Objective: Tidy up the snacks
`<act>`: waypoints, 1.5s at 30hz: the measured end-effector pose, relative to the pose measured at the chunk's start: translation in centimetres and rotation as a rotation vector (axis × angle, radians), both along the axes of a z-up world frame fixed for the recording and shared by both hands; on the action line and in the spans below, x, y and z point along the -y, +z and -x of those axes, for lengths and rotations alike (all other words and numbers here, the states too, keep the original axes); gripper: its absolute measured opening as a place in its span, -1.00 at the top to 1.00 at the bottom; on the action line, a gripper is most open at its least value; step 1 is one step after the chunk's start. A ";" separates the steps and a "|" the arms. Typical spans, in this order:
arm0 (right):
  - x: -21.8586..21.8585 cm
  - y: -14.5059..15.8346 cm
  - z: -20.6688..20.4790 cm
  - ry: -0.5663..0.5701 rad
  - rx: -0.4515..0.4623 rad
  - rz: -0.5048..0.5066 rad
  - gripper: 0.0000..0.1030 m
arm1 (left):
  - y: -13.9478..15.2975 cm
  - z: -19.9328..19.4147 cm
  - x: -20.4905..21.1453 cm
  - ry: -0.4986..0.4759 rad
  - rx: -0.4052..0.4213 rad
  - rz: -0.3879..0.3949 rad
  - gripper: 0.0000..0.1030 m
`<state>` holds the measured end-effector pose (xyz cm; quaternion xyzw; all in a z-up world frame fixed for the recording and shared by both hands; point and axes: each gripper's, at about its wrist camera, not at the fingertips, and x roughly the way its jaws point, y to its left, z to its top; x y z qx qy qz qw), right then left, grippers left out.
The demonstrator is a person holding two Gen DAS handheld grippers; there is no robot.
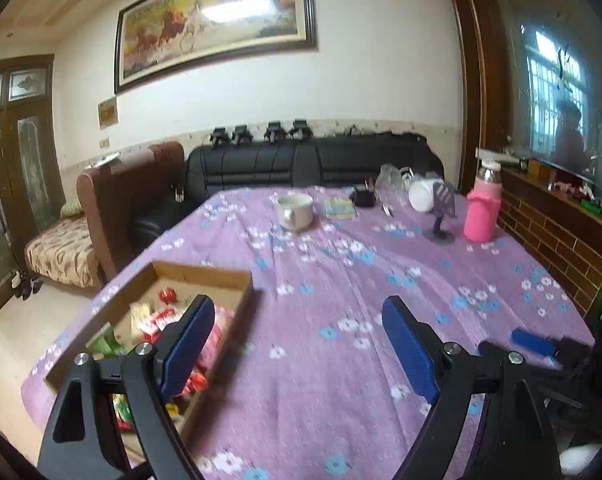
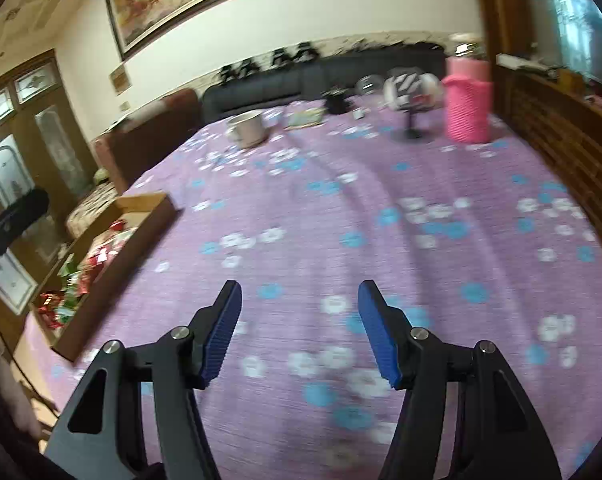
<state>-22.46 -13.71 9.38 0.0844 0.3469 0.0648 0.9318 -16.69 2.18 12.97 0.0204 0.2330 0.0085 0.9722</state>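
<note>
A shallow cardboard box (image 1: 205, 276) lies at the left edge of the table and holds several snack packets (image 1: 157, 320) in red, green and yellow wrappers. My left gripper (image 1: 297, 304) is open over the purple cloth just right of the box. Its left finger overlaps the box's near part in the picture, and nothing is between the pads. In the right wrist view the same box (image 2: 141, 204) with its snacks (image 2: 89, 264) sits far left. My right gripper (image 2: 299, 288) is open over bare cloth, apart from the box, holding nothing. One blue pad of the right gripper (image 1: 533, 340) shows at the left view's right edge.
The table carries a purple floral cloth (image 1: 333, 280). At its far end stand a white mug (image 1: 295, 210), a booklet (image 1: 341, 209), a small desk fan (image 1: 441, 208) and a pink bottle (image 1: 483, 212). A black sofa (image 1: 301, 160) lies behind, a brick-patterned cabinet (image 1: 561, 240) to the right.
</note>
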 end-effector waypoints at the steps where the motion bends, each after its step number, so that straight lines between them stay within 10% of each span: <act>1: 0.6 0.2 0.2 -0.018 0.011 0.011 -0.22 | -0.2 0.0 0.3 0.003 -0.013 -0.001 -0.67; 20: 0.9 -1.9 -1.1 -0.052 -0.085 0.126 -0.38 | -2.9 -0.6 1.7 -0.002 -0.165 0.036 -0.67; 27: 0.3 -5.0 -5.9 -0.064 -0.265 0.241 -0.48 | -3.0 -0.7 0.8 0.021 -0.163 0.054 -0.67; 37: 0.2 -5.8 -8.8 -0.095 -0.295 0.240 -0.99 | -3.8 -1.5 -0.3 0.038 -0.187 0.070 -0.67; 45: 0.4 -6.2 -8.6 -0.090 -0.273 0.220 -1.00 | -2.9 -0.5 -1.3 0.113 -0.089 0.018 -0.66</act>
